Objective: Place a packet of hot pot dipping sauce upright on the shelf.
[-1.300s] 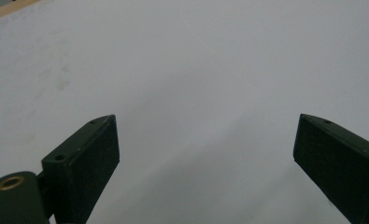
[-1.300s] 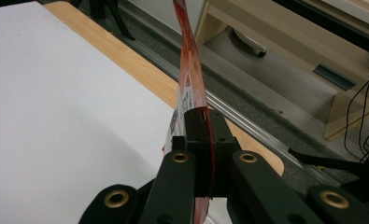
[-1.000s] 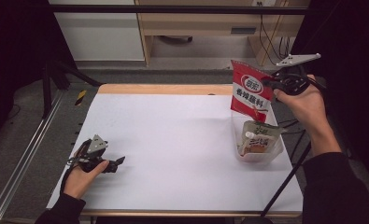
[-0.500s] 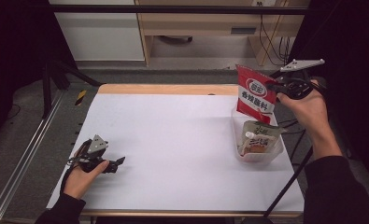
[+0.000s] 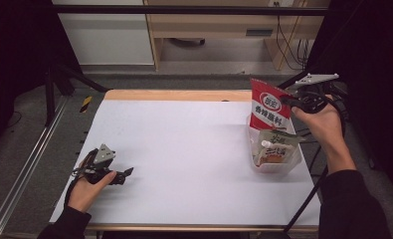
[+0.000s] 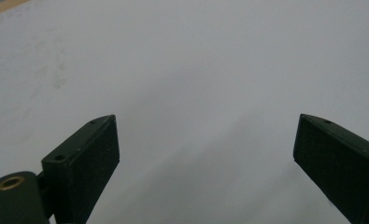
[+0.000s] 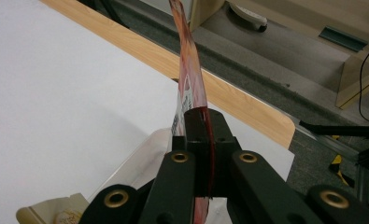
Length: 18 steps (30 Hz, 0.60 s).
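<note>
Jaws of the right gripper [image 5: 289, 101] are closed flat on the edge of the red packet [image 5: 268, 108], which is pinched between them and stands upright, its lower end down inside the clear container [image 5: 278, 164]; in the right gripper view the packet [image 7: 191, 88] rises edge-on from between the jaws of that gripper [image 7: 203, 126], bending slightly away; a pale spouted pouch [image 5: 273, 147] lies in the same container, below the jaws and apart from them; jaws of the left gripper [image 5: 127, 173] are spread wide with nothing between them, resting low over the white desk [image 5: 184, 149]; ahead of the left gripper [image 6: 205, 154] lies bare desk surface [image 6: 196, 70]; the two grippers are well apart.
</note>
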Each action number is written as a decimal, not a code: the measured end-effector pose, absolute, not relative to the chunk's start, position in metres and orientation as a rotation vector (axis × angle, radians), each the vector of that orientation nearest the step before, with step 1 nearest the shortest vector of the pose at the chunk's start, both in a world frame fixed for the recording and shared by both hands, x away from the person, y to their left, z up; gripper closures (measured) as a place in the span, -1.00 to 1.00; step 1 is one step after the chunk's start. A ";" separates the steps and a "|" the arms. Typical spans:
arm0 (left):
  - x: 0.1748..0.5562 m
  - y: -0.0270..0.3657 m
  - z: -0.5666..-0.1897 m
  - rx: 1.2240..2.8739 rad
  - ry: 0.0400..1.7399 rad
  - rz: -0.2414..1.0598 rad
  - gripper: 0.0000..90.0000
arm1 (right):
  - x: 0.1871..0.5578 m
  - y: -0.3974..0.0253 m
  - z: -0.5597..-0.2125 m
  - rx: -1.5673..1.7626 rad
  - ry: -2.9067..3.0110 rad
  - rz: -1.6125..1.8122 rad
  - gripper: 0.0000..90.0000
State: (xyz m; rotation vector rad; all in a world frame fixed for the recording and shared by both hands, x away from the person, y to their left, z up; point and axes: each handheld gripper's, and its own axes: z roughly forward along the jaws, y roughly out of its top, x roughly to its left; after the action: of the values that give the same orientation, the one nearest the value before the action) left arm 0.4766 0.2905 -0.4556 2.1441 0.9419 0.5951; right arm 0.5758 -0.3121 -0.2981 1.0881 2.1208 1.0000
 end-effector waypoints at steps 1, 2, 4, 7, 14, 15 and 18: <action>0.477 0.291 -0.456 2.143 0.943 0.595 -0.85 | 0.575 -0.314 -0.300 1.096 2.116 1.009 1.00; 0.477 0.291 -0.456 2.144 0.945 0.594 -0.85 | 0.575 -0.316 -0.301 1.101 2.110 1.018 1.00; 0.477 0.291 -0.456 2.144 0.945 0.594 -0.85 | 0.573 -0.320 -0.303 1.113 2.100 1.031 1.00; 0.477 0.290 -0.456 2.145 0.940 0.595 -0.85 | 0.570 -0.326 -0.307 1.137 2.088 1.037 1.00; 0.476 0.289 -0.456 2.150 0.937 0.593 -0.85 | 0.562 -0.340 -0.315 1.202 2.079 1.018 1.00; 0.476 0.289 -0.456 2.150 0.938 0.592 -0.85 | 0.561 -0.342 -0.316 1.208 2.077 1.009 0.99; 0.476 0.289 -0.456 2.154 0.937 0.591 -0.85 | 0.557 -0.347 -0.320 1.229 2.083 0.986 0.97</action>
State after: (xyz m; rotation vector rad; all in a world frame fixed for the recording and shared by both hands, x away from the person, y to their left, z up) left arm 0.4762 0.2889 -0.4556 2.1535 0.9369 0.5911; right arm 0.5567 -0.3467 -0.3203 1.2290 2.0827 0.9857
